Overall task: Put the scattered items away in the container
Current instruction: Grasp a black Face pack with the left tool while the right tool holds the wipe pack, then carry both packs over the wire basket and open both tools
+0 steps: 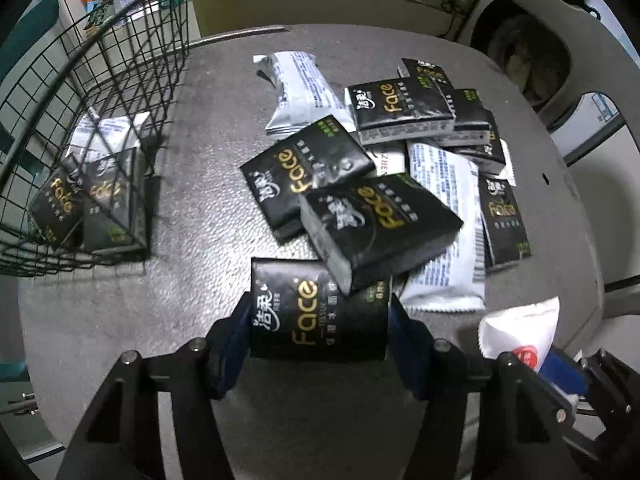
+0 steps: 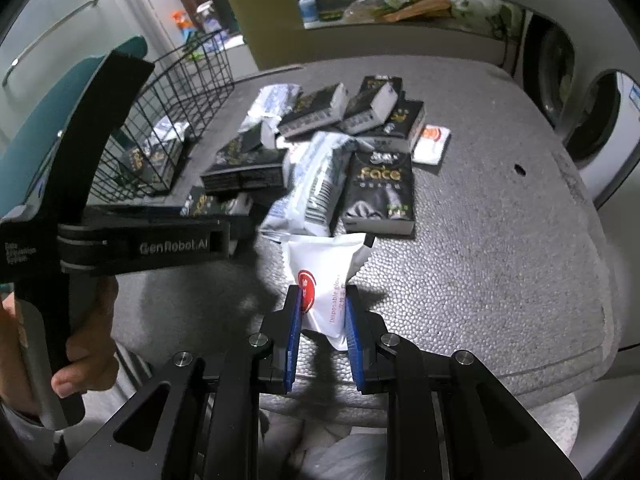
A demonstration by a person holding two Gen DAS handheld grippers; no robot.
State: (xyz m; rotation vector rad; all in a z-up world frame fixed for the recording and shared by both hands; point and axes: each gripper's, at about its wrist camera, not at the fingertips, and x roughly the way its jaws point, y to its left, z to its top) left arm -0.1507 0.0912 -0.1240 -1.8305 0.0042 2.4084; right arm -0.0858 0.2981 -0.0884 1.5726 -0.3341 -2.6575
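My left gripper is shut on a black "Face" tissue pack at the near edge of the pile. My right gripper is shut on a white disposable-glove packet, which also shows in the left wrist view. Several black tissue packs and white wipe packets lie scattered on the grey table. A black wire basket stands at the left and holds black tissue packs and a white packet. The basket also shows in the right wrist view.
The left gripper's body and the hand holding it fill the left of the right wrist view. A washing machine stands beyond the table's right edge. A cluttered counter is behind the table.
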